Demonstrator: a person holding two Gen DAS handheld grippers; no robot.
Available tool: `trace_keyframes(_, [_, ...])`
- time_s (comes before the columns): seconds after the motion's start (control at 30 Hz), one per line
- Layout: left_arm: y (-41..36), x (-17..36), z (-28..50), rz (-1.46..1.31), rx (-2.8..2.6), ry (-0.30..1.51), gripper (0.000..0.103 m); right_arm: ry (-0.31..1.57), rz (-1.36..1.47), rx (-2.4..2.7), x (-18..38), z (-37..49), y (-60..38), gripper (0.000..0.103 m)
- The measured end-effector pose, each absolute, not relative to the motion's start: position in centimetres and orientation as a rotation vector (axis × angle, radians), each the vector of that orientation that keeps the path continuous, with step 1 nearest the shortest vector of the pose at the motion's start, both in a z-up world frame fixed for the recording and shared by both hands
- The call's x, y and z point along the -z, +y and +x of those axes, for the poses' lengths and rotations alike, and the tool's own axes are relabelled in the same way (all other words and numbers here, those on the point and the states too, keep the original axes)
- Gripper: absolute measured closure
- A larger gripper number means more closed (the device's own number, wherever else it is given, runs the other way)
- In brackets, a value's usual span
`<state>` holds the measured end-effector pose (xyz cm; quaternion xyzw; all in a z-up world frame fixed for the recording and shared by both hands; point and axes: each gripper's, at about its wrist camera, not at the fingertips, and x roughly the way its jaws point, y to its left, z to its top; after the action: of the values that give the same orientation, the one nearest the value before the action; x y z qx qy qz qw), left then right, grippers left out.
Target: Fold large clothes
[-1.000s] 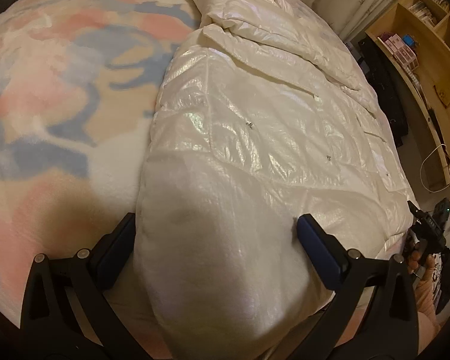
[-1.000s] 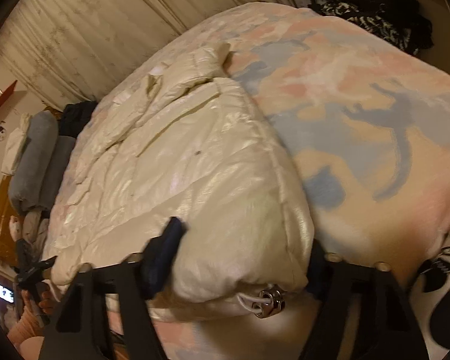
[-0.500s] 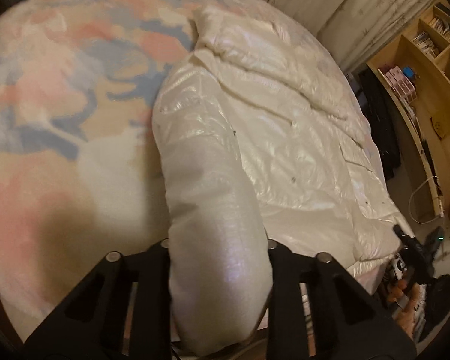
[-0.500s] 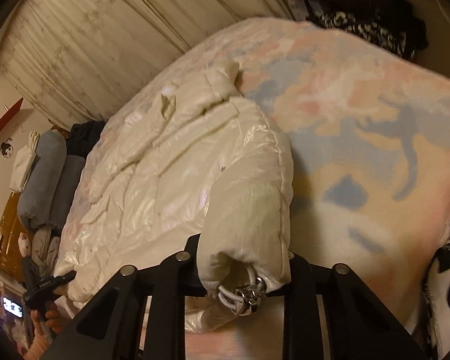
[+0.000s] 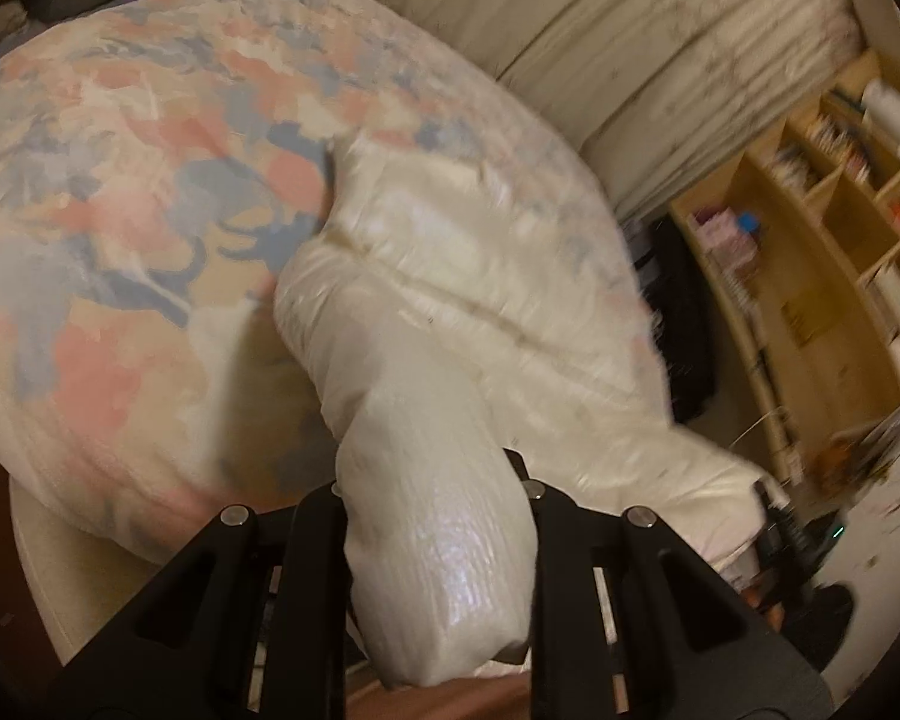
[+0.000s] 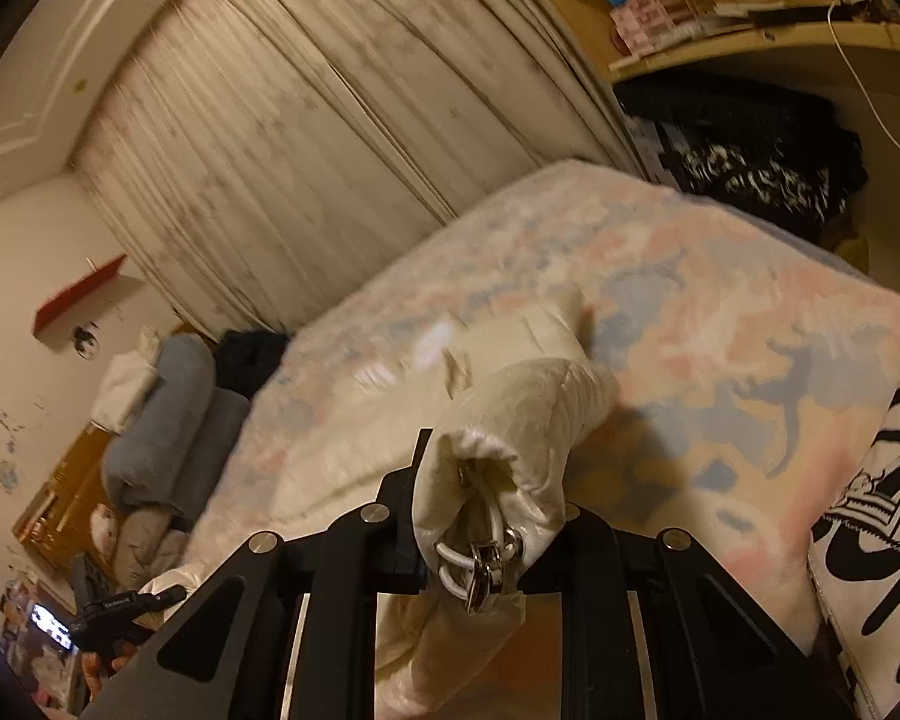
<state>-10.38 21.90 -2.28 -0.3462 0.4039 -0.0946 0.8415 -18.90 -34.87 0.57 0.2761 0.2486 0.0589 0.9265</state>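
- Left wrist cam: sits just behind the left claw [image 5: 435,546], looks forward and down along its fingers across the bed [image 5: 120,228]. Faces curtains [image 5: 660,48] at top, shelves [image 5: 810,276] at right. Coat [image 5: 450,312] fills the near centre, very close to the lens.
- Right wrist cam: just behind the right claw [image 6: 480,534], tilted less steeply, so more wall and curtains [image 6: 306,120] show. Bed [image 6: 720,330] runs centre to right, shelf [image 6: 750,30] top right.
- Both frames blurred.
- Overlap: same bed, coat [image 6: 528,414], curtains, shelves. Each cam catches the other claw low at the frame edge: right claw [image 5: 780,534] in the left view, left claw [image 6: 114,606] in the right view.
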Motion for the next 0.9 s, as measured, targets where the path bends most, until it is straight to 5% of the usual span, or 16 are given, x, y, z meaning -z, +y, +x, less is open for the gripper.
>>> trace_keyframes(0.27, [23.0, -3.0, -4.0, -0.744, 0.228, 0.791, 0.088, 0.475, 0.629, -0.138, -4.6, -13.9, -36.5, 0.085])
trace_keyframes(0.57, [24.1, -2.7, 12.3, -0.781, 0.154, 0.781, 0.082, 0.517, 0.633, -0.068, -6.6, 4.9, -38.6, 0.082])
trace_keyframes(0.73, [25.7, 1.4, 20.6, -0.943, 0.131, 0.813, 0.038, 0.591, 0.610, -0.021, -4.9, 16.3, -38.3, 0.040])
trace_keyframes(0.8, [26.3, 3.1, 22.5, -0.989, 0.126, 0.819, 0.034, 0.590, 0.622, 0.011, -4.1, 19.1, -38.8, 0.020])
trace_keyframes(0.9, [27.0, 5.3, 24.3, -0.964, 0.066, 0.826, 0.031, 0.567, 0.650, 0.029, -2.5, 21.9, -39.6, 0.014])
